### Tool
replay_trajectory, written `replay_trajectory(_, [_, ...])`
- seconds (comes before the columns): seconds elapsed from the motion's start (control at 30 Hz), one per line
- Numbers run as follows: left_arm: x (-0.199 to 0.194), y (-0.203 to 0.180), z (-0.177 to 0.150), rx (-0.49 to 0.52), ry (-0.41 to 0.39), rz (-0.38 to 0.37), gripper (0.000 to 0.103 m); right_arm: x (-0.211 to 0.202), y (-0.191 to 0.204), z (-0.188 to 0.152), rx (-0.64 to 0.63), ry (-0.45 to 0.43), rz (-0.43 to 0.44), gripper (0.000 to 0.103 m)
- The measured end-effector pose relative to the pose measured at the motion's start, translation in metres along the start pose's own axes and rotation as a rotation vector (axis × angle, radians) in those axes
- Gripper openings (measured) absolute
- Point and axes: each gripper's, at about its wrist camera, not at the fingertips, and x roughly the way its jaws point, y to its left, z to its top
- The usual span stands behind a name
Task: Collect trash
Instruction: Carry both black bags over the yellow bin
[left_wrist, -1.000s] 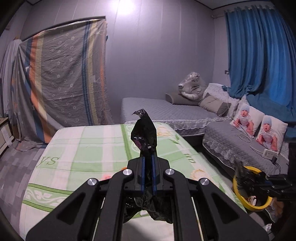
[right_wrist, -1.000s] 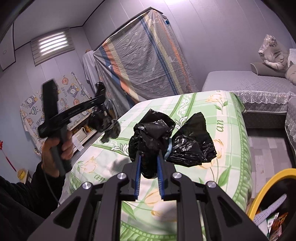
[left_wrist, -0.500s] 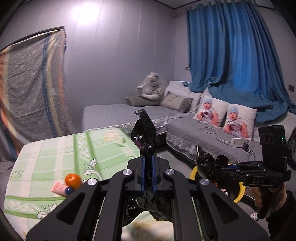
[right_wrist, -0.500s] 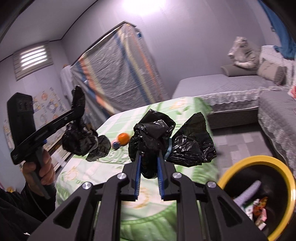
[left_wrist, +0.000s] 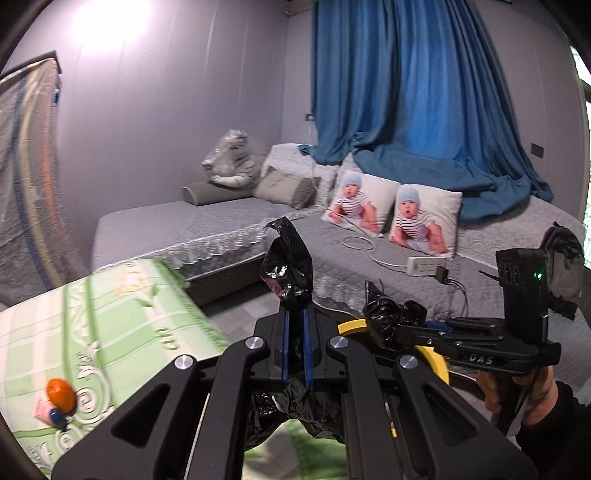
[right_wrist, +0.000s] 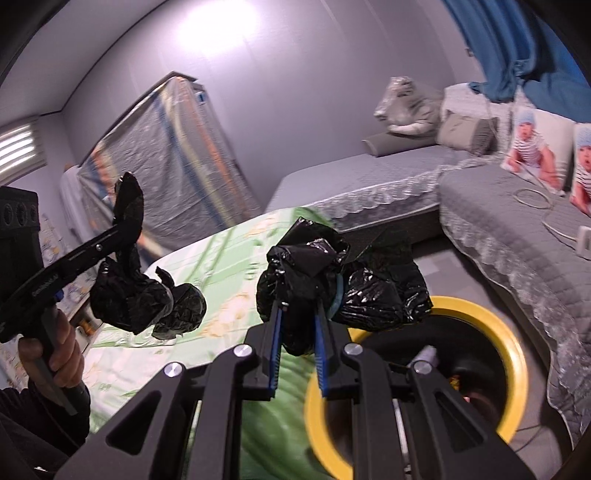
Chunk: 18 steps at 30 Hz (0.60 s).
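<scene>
Gripping crinkled black plastic in both claws. My left gripper (left_wrist: 294, 317) has its blue-lined fingers pinched narrow on a black bag scrap (left_wrist: 287, 267): thin glossy film, creased, rising past the tips to a twisted point, with more film bunched and hanging below the jaws. From the right wrist view the same piece shows as a lumpy wad hanging under that claw. My right gripper (right_wrist: 298, 314) is clamped on a second black bag wad (right_wrist: 306, 258), a thick crumpled knot with shiny ridges; a wider flap of it spreads to the right of the fingers, and a thin teal band shows at the fold. Yellow-rimmed bin (right_wrist: 509, 343): round, smooth plastic rim, dark inside, with some litter in it, too blurred to name. It stands on the floor between the green bed and the grey one. The right wad hangs just above the near-left part of the rim; I cannot tell whether it touches. Green bedspread (left_wrist: 110, 325): checked, printed with scrolls and flowers, soft and flat. On it, an orange egg-shaped thing (left_wrist: 59, 394), smooth, with a small pink piece and a blue one touching it. Grey quilted bed (left_wrist: 369, 258): stitched texture, lace edge.
</scene>
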Motion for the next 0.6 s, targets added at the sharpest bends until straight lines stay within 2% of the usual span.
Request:
replay_trajectory(0.17, [0.033, -0.018, 0.002, 0.021, 0.030, -0.057, 0.006, -0.002, -0.027, -0.009, 0.040, 0.005, -0.065, 0.014])
replay_trajectory(0.4, [0.080, -0.037, -0.005, 0.014, 0.082, -0.098, 0.006, 0.003, -0.061, -0.021, 0.098, 0.032, -0.136, 0.014])
replay_trajectory(0.6, [0.116, -0.047, -0.021, -0.003, 0.149, -0.135, 0.006, 0.010, -0.082, -0.032, 0.150, 0.062, -0.164, 0.014])
